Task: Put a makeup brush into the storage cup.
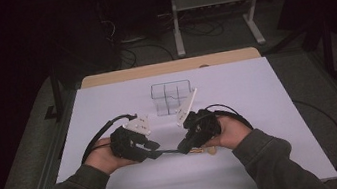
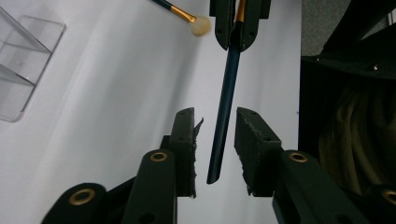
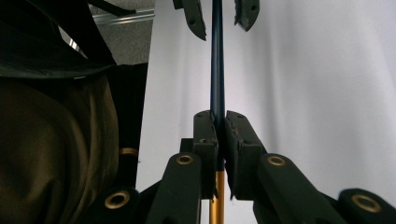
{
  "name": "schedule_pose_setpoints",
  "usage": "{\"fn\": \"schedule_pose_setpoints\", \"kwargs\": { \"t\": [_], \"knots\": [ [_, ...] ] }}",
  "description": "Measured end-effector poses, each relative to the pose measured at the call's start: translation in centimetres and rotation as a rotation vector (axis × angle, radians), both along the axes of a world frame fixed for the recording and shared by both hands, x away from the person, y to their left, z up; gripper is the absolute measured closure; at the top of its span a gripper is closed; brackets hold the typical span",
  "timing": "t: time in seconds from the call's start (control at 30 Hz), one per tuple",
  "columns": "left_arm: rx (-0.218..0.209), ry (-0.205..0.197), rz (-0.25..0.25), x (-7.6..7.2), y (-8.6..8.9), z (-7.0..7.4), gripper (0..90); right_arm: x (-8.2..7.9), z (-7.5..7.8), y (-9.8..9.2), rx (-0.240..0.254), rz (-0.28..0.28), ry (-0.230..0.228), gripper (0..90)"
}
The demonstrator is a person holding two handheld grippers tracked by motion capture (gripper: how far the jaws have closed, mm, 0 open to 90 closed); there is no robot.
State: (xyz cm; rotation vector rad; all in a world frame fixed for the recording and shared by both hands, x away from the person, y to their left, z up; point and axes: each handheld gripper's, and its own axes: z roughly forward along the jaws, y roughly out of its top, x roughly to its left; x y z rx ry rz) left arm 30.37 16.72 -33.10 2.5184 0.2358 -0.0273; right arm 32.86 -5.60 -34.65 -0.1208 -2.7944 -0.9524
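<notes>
Two tools are in my hands over the white worktop (image 1: 260, 111), which fills the middle of the high view, its far edge showing a strip of bare wood. On it, toward the far side and near the centre, stands a clear organiser (image 1: 171, 97) with several compartments; in the left gripper view a corner of it sits at the left edge. My left tool (image 1: 152, 153) lies at the near left and my right tool (image 1: 184, 148) at the near right, their tips pointing toward each other and close together, both low over the worktop. Between them runs a thin dark-handled brush (image 2: 225, 112), level with the worktop. My right tool is clamped narrow on this brush: in the right gripper view the pads press the handle from both sides, just where the dark shaft meets the gold ferrule (image 3: 215, 200), and the shaft runs on away from them toward my left tool at the top of that view. My left tool stands partly apart with the free end of the handle between its pads; a gap shows on each side, so it is not gripping. A second brush (image 2: 180, 13), also with a gold ferrule and a pale round tip, lies on the worktop just beside my right tool, small in the left gripper view.
</notes>
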Motion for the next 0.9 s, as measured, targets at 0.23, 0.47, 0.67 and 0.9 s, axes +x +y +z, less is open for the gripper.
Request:
{"fn": "schedule_pose_setpoints", "kwargs": {
  "t": [0.23, 0.47, 0.67, 0.9],
  "knots": [
    [0.017, 0.009, -0.026, 0.2, 0.0, -0.18, 76.2, 0.04, -0.05, 0.16, -0.003, 0.008, -0.009, 82.5],
    [0.024, 0.016, -0.06, 0.15, -0.06, -0.28, 81.1, -0.01, 0.01, 0.25, -0.008, 0.017, -0.014, 82.5],
    [0.021, 0.017, -0.09, -0.17, 0.02, -0.31, 84.9, -0.22, 0.11, 0.33, -0.005, 0.033, -0.029, 82.3],
    [-0.004, -0.005, -0.092, -0.43, 0.38, -0.18, 85.4, -0.28, 0.24, 0.11, 0.022, 0.057, -0.035, 76.0]
  ]
}}
